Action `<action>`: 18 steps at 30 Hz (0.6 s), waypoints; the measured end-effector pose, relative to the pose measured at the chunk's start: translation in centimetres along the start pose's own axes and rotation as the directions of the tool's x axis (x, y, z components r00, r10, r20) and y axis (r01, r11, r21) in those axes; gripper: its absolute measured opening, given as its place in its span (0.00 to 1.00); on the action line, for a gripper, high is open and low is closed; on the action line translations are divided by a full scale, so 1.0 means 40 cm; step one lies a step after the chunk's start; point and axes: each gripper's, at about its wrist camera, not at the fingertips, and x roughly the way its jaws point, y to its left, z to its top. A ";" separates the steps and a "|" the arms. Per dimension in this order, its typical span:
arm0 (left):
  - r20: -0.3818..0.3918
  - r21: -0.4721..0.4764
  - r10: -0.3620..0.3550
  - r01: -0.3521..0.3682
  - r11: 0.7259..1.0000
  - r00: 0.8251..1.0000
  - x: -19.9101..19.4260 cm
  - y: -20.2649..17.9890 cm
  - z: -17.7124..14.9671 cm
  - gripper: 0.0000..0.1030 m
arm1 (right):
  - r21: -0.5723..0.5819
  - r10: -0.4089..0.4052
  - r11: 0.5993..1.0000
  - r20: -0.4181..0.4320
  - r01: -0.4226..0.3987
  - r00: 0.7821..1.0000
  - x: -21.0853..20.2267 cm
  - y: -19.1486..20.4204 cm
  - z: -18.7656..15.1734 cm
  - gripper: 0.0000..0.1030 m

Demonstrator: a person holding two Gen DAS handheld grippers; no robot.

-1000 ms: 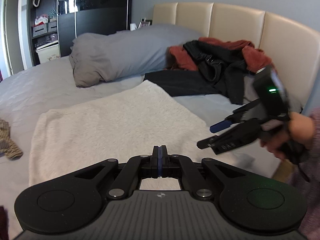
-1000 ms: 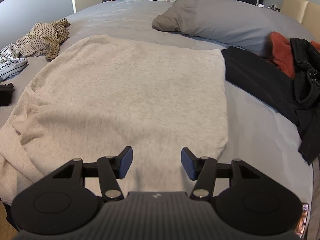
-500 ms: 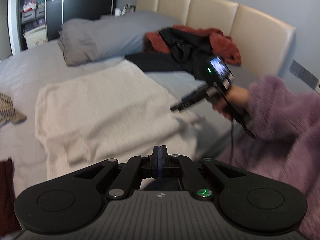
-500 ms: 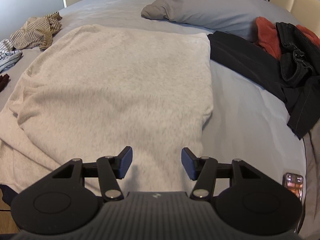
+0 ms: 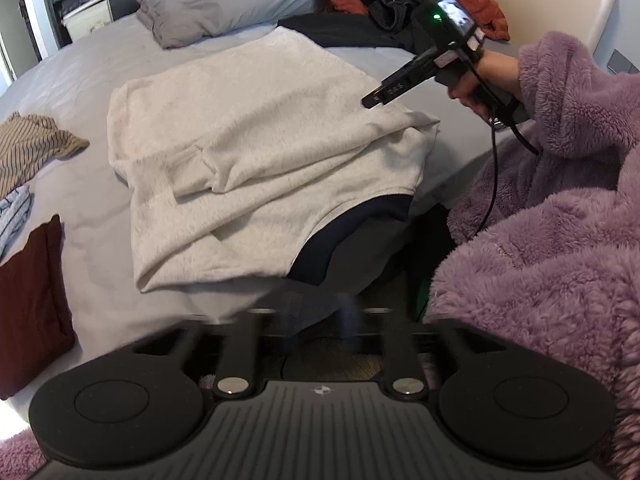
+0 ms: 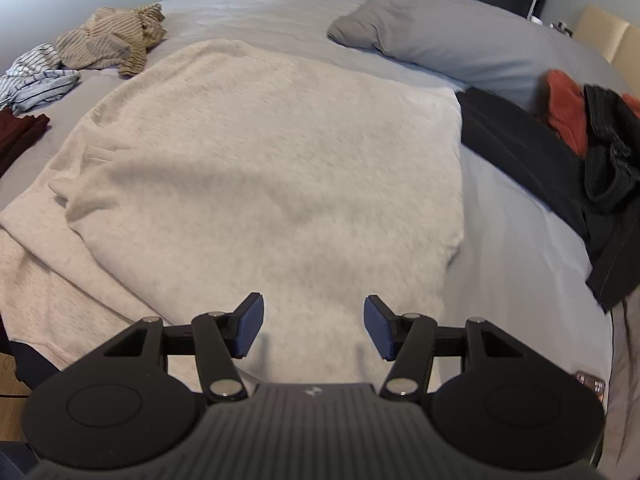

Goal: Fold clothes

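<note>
Around the cream sweater [image 6: 260, 168], strewn clothes; right claw [image 6: 314, 326] wide, empty; left claw's [image 5: 316, 322] gape blurred, unclear.

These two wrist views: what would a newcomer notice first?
First, the big cream sweatshirt spread over the middle of the grey bed, one side folded in. Next, the purple fleece sleeve at the right of the left wrist view, its right gripper above the sweatshirt's edge.
</note>
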 end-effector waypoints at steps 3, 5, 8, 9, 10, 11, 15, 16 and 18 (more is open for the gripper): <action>-0.019 -0.005 0.013 -0.013 1.000 1.000 0.003 0.007 -0.024 0.52 | -0.023 0.008 1.000 0.008 -0.007 1.000 -0.003 0.017 0.011 0.59; -0.029 -0.011 0.019 -0.019 1.000 0.999 0.006 0.013 -0.038 0.52 | -0.037 0.010 0.999 0.008 -0.009 1.000 -0.003 0.029 0.014 0.59; -0.031 -0.026 0.007 -0.008 1.000 0.999 0.005 0.021 -0.042 0.52 | -0.050 0.010 0.999 0.002 -0.010 1.000 0.003 0.035 0.014 0.62; -0.032 -0.034 0.003 -0.004 0.999 0.999 0.008 0.027 -0.042 0.52 | -0.051 0.009 0.999 -0.001 -0.009 1.000 0.005 0.035 0.015 0.62; -0.031 -0.045 -0.001 -0.001 0.999 1.000 0.011 0.034 -0.041 0.52 | -0.050 0.008 0.999 -0.003 -0.008 1.000 0.007 0.034 0.015 0.62; -0.028 -0.063 -0.002 0.000 0.998 1.000 0.012 0.043 -0.039 0.52 | -0.047 0.008 0.999 -0.003 -0.009 1.000 0.009 0.033 0.017 0.62; 0.000 -0.149 -0.001 0.001 0.989 1.000 0.023 0.098 -0.011 0.52 | -0.030 0.006 1.000 -0.002 -0.006 1.000 0.021 0.021 0.032 0.64; 0.011 -0.168 0.006 -0.004 0.986 1.000 0.027 0.117 0.000 0.52 | -0.022 0.006 1.000 -0.002 -0.006 1.000 0.025 0.016 0.037 0.64; 0.032 -0.197 0.016 -0.010 0.980 0.999 0.036 0.153 0.024 0.52 | -0.003 0.008 1.000 0.000 -0.008 1.000 0.033 0.003 0.049 0.65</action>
